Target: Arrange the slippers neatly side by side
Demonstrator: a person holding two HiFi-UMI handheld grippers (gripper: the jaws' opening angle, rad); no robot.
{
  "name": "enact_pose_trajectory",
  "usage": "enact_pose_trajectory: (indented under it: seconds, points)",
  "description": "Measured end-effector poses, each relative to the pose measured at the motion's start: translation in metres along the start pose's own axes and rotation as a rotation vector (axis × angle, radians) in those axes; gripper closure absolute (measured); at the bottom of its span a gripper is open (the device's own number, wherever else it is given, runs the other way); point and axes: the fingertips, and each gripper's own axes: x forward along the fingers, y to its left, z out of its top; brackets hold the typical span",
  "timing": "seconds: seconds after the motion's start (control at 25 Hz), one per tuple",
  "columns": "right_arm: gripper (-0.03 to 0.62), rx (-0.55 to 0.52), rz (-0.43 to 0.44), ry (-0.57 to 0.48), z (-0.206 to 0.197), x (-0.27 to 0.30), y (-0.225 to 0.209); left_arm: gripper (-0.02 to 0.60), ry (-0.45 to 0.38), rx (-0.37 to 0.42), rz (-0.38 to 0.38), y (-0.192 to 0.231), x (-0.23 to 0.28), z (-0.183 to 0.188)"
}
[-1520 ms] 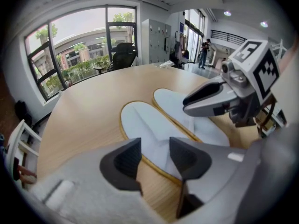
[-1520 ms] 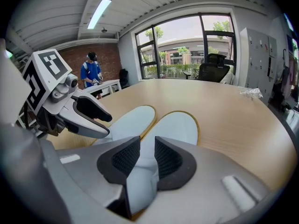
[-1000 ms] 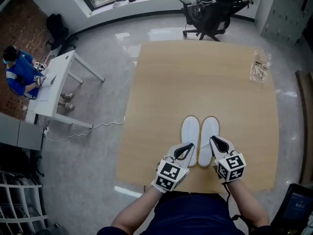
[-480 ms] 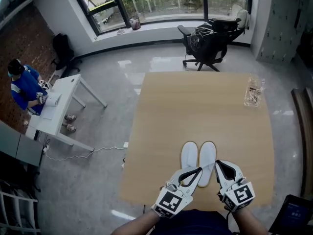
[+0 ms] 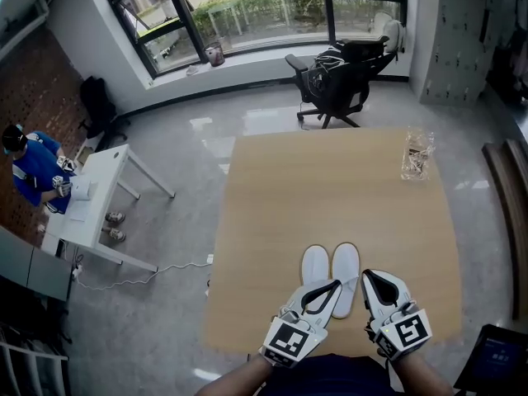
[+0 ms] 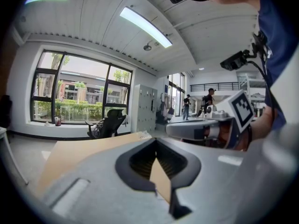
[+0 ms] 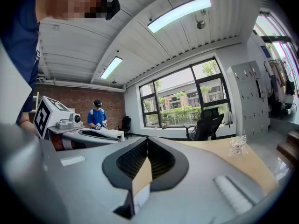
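From the head view, a big tan table stands on a shiny grey floor. Two white slippers lie on it near the front edge. The left slipper and the right slipper lie side by side, just touching, with their toes pointing away from the person. The left gripper is held over the heel of the left slipper. The right gripper is held just to the right of the right slipper. A clear bag sits at the far right corner of the table. A black chair stands behind the table by the window. Off to the left, a person in blue sits at a small white table.

In the left gripper view, the left gripper has its jaws pressed together at the tips, and nothing is between them. A bit of tan table shows through the little hole behind the tips. The right gripper is close by on the right. The black chair is far back.

In the right gripper view, the right gripper is also pressed together and holds nothing. The left gripper is close by on the left. The clear bag sits on the table, and the chair is by the window.
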Motion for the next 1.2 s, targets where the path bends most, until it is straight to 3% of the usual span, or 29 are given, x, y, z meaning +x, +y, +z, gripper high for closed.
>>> enact_pose_trajectory:
  seconds: [0.28,1.2]
  points:
    - [0.582,-0.002,-0.030,-0.009,-0.003,-0.004,-0.010,0.578,0.002,0.004,-0.022,-0.006,0.007,-0.001]
    - [0.582,-0.016,0.002,-0.003,0.003,-0.001,0.004,0.578,-0.004,-0.011,-0.018,-0.002,0.001,0.005]
